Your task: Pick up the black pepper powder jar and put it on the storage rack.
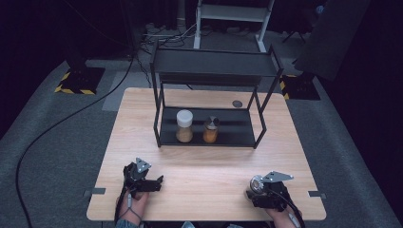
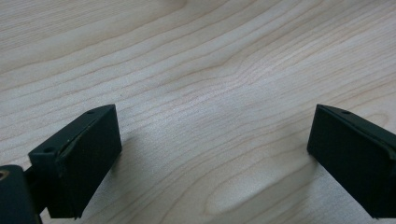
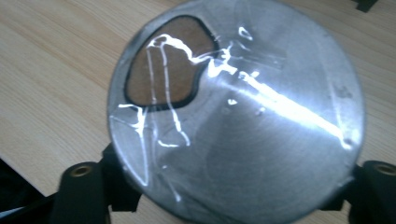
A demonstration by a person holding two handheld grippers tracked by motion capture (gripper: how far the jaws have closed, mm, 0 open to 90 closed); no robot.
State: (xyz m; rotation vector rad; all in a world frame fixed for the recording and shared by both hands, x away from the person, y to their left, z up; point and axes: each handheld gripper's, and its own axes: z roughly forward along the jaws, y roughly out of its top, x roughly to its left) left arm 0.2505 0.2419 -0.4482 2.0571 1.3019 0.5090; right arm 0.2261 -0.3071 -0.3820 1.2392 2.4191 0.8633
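A high view looked down on a light wooden surface with a black 2-tier metal rack standing at its far half. On the rack's lower shelf stood 2 jars side by side: a jar with a white lid and, just to its right, a lidless jar of orange-brown contents. A small dark disc lay on the surface behind the rack. At the near right, the right gripper had its jaws closed on a round silver metal lid, gripped by its rim on 2 opposite sides; the right gripper view showed the lid's shiny face close up, with glare streaks and a brown patch. The lid sat low, at or just above the surface, well apart from the jars. At the near left, the left gripper rested with its jaws wide apart and nothing between them, bare wood below in the left gripper view. To do this step well, the grip on the rim probably needed to stay firm and centred, with the lid kept level as it was lifted, since thin smooth metal could slip or tilt between the pads.
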